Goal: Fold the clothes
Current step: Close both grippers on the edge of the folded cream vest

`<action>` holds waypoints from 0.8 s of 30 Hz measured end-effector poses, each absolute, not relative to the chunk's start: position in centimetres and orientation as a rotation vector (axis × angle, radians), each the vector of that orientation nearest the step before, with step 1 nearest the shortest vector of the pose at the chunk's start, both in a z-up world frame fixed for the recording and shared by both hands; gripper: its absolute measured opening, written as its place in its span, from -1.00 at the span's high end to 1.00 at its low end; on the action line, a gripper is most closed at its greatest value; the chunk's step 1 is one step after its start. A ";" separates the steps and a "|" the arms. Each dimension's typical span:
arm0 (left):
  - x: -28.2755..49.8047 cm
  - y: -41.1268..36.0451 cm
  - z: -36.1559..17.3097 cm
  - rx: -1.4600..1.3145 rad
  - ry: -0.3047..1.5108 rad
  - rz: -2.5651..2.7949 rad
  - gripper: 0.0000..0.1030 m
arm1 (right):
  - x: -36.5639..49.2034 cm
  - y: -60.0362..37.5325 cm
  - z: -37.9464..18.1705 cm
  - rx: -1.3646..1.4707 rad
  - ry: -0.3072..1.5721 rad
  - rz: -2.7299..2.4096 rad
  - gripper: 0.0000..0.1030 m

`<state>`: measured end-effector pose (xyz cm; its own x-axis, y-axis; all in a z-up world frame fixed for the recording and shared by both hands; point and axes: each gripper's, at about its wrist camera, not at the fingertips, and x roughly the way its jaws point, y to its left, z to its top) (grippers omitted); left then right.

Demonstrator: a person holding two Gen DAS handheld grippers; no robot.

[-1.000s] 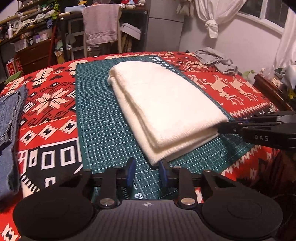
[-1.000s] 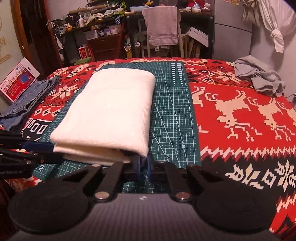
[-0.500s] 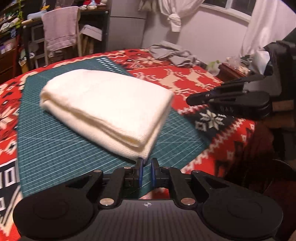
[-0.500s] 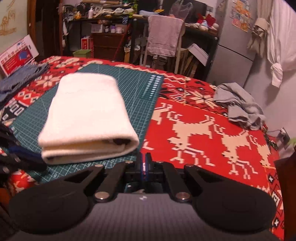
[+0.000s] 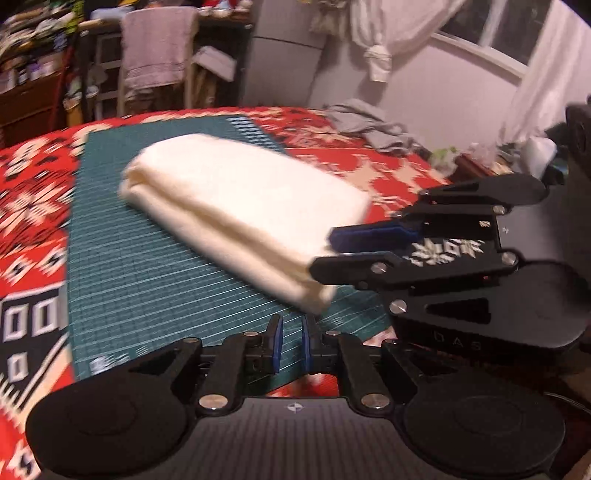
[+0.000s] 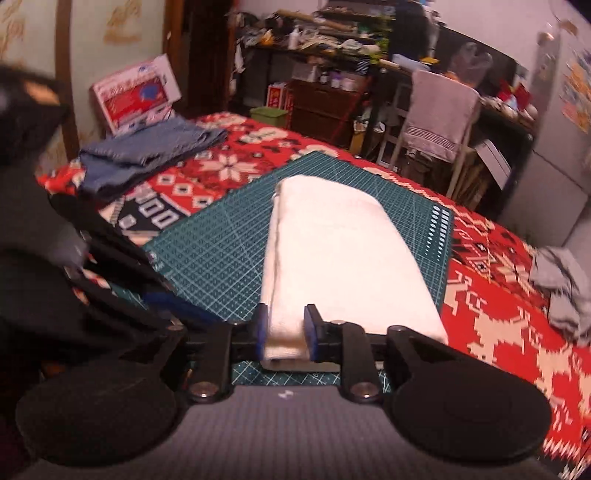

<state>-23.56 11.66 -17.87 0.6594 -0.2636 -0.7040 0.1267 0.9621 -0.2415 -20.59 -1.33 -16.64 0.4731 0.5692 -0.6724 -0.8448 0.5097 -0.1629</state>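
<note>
Our right gripper [image 6: 284,334] clamps the towel's [image 6: 340,251] near corner (mat [image 6: 218,251] beneath); our left gripper [image 5: 291,345] hovers narrowly parted, empty.

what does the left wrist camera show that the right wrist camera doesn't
Only the left wrist view: a window with a knotted white curtain, and the left gripper holding nothing.
Only the right wrist view: folded blue jeans, a red-and-white box, the right gripper straddling the towel's edge.
Both: cream folded towel, green cutting mat, grey garment.

Folded cream towel [image 6: 332,251] lies on green mat [image 6: 214,251].
</note>
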 end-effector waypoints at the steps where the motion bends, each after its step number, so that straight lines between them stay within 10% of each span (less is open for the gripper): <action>1: -23.8 12.3 -17.9 -0.199 0.826 -0.208 0.83 | -20.8 -1.0 -16.8 -0.541 0.595 0.918 0.50; 8: -23.7 15.1 -18.2 -0.343 0.821 -0.156 0.82 | -21.3 -0.5 -16.9 -0.579 0.596 0.916 0.88; 18: -22.3 17.7 -18.5 -0.571 0.767 -0.187 0.82 | -22.8 -0.7 -18.1 -0.638 0.597 0.943 0.87; 24: -19.5 20.1 -18.6 -0.696 0.712 -0.120 0.47 | -22.7 -1.1 -18.1 -0.603 0.610 0.938 0.86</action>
